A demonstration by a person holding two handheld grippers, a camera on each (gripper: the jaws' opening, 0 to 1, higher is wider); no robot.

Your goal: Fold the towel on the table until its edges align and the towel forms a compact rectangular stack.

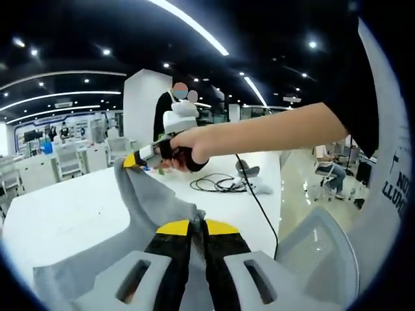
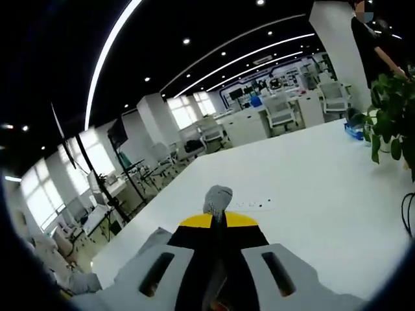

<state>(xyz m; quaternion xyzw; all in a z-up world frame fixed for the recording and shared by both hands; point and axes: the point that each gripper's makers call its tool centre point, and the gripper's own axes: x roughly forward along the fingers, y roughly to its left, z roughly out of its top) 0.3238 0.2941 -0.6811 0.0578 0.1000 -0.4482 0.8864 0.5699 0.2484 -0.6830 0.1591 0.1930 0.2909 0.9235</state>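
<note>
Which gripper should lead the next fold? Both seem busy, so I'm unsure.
Either, probably: the left gripper and the right gripper are each shut on a corner of the grey towel, lifted above the white table.

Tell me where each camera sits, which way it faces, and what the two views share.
Left gripper view: rides the left gripper, looking along its shut jaws across the white table; the gray towel stretches up to the right gripper, held by the person's hand.
Right gripper view: rides the right gripper, facing over the table toward desks and windows; a towel corner pokes from its jaws.
Shared: towel and table.
</note>
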